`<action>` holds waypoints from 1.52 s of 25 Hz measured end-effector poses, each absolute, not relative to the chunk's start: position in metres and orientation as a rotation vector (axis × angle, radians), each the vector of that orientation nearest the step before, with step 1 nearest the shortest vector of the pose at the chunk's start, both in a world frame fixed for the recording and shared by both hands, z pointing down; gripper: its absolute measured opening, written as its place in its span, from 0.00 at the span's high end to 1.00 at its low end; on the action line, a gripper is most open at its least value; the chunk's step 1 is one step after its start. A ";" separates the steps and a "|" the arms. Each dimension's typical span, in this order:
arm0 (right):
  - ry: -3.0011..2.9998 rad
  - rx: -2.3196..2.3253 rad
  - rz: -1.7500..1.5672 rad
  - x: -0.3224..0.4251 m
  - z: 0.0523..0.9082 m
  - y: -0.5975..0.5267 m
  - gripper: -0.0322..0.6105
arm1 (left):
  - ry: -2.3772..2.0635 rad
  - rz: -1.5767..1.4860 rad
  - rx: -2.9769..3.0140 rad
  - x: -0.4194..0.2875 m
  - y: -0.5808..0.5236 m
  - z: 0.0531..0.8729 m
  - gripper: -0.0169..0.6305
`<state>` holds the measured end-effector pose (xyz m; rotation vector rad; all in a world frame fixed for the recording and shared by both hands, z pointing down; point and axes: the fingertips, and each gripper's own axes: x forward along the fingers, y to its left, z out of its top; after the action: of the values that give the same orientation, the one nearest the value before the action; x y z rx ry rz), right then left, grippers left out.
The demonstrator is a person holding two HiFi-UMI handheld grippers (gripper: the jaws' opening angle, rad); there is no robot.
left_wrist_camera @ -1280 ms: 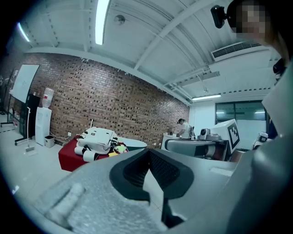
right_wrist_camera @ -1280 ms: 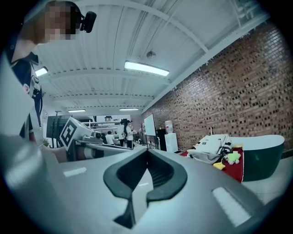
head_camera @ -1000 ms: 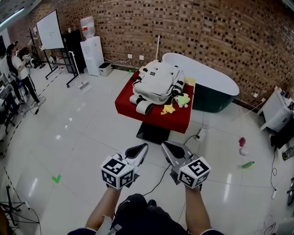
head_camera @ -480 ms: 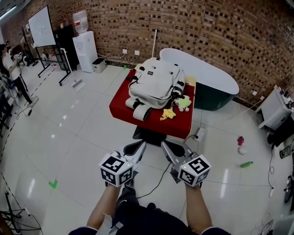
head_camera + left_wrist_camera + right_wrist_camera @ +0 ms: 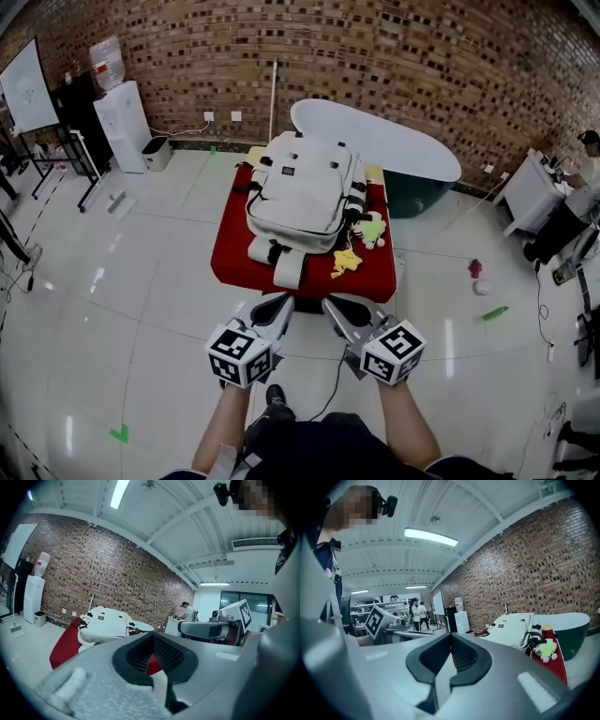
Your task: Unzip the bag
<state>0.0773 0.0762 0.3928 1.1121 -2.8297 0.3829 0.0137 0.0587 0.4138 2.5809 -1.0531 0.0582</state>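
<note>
A pale grey backpack (image 5: 302,192) lies flat on a red-covered table (image 5: 230,267); it also shows in the left gripper view (image 5: 105,623) and the right gripper view (image 5: 513,627). Its zips look closed. My left gripper (image 5: 281,307) and right gripper (image 5: 333,307) are held side by side just short of the table's near edge, both shut with nothing between the jaws. Neither touches the backpack.
Small plush toys (image 5: 361,239) lie on the table to the backpack's right. A white and dark green bathtub (image 5: 384,150) stands behind the table by the brick wall. A water dispenser (image 5: 120,117) is at the back left. A cable (image 5: 330,384) runs on the floor.
The table and backpack have come much closer and more central in the head view as both grippers advanced toward them. The jaws stayed shut.
</note>
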 end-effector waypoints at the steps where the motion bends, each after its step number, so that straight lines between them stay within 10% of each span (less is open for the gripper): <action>1: -2.816 1.136 0.391 0.075 0.395 0.069 0.94 | -1.027 0.066 2.586 0.012 0.051 0.416 0.97; 35: -2.267 1.487 0.586 0.201 0.564 -0.181 0.94 | -0.717 0.568 2.561 0.035 -0.185 0.533 0.97; 38: -2.178 1.512 0.594 0.208 0.579 -0.195 0.81 | -0.639 0.605 2.566 0.035 -0.194 0.539 0.97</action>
<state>0.2080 -0.1947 0.5794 1.5123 -2.1778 0.5941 0.0354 -0.1939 0.5394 2.5655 -0.6391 0.6045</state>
